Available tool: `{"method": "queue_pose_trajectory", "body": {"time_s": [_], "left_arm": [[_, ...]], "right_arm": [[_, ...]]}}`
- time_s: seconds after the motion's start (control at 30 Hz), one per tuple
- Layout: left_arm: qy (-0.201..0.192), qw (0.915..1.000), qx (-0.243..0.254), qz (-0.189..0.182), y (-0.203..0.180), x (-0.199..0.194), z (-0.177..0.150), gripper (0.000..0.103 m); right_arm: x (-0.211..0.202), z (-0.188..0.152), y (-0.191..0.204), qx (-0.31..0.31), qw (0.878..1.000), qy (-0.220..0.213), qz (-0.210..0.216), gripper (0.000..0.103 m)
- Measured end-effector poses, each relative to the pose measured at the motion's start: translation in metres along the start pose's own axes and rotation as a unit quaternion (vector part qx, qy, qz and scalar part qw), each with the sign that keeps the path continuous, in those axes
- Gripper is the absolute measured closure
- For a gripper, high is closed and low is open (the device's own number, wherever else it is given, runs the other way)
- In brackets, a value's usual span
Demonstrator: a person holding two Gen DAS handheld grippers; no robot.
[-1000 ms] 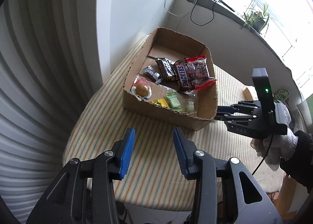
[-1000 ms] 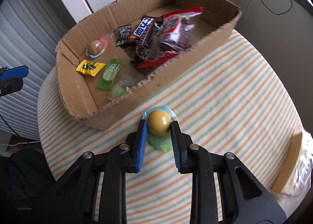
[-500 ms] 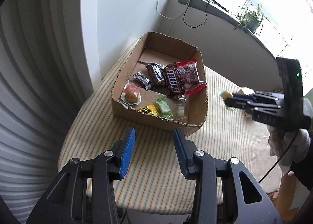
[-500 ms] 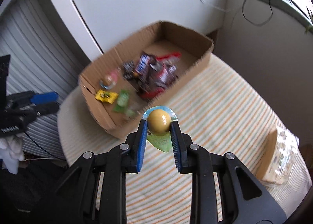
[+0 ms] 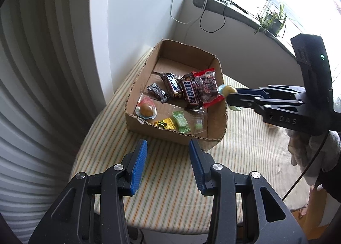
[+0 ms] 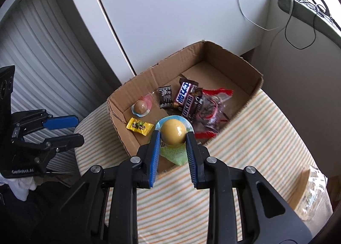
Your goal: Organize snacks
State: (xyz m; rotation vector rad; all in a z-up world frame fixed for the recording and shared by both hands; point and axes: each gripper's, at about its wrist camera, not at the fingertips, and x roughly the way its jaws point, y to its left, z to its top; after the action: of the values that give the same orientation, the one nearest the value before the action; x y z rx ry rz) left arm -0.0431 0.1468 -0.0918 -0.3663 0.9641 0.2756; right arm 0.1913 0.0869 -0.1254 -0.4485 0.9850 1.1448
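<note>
My right gripper (image 6: 172,137) is shut on a yellow ball-shaped snack (image 6: 173,131) in a blue and green wrapper, held in the air over the near wall of the cardboard box (image 6: 232,56). Seen from the left wrist, that snack (image 5: 228,90) hangs above the box's right rim (image 5: 223,114). Inside the box lie a similar round snack (image 5: 146,109), a yellow candy (image 5: 165,123), a green candy (image 5: 181,121), dark chocolate bars (image 5: 190,92) and a red bag (image 5: 207,86). My left gripper (image 5: 167,164) stands open and empty above the striped tablecloth (image 5: 170,180), in front of the box.
The round table has a white wall (image 5: 132,20) and a ribbed shutter (image 5: 32,95) close behind it. A clear-wrapped package (image 6: 309,188) lies at the table's right edge. Cables (image 6: 298,37) and a potted plant (image 5: 270,20) are on the window sill.
My right gripper has risen from the tablecloth with the yellow snack and moved over the box's rim. The left gripper has stayed about where it was.
</note>
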Motion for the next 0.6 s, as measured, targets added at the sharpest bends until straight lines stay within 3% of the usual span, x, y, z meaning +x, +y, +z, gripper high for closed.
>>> {"method": "queue_pose_trajectory", "body": {"time_s": [0.37,0.6], "left_arm": [[-0.003,0.9999,0.010,-0.010,-0.014,-0.001,0.005,0.064],[-0.018,0.9976,0.049,-0.045,-0.055,0.004,0.028,0.064]], "right_arm": [[0.013,0.009,0.004,0.013,1.000,0.007,0.000,0.076],[-0.013,0.002,-0.029,0.082,0.996,-0.024,0.000,0.075]]}}
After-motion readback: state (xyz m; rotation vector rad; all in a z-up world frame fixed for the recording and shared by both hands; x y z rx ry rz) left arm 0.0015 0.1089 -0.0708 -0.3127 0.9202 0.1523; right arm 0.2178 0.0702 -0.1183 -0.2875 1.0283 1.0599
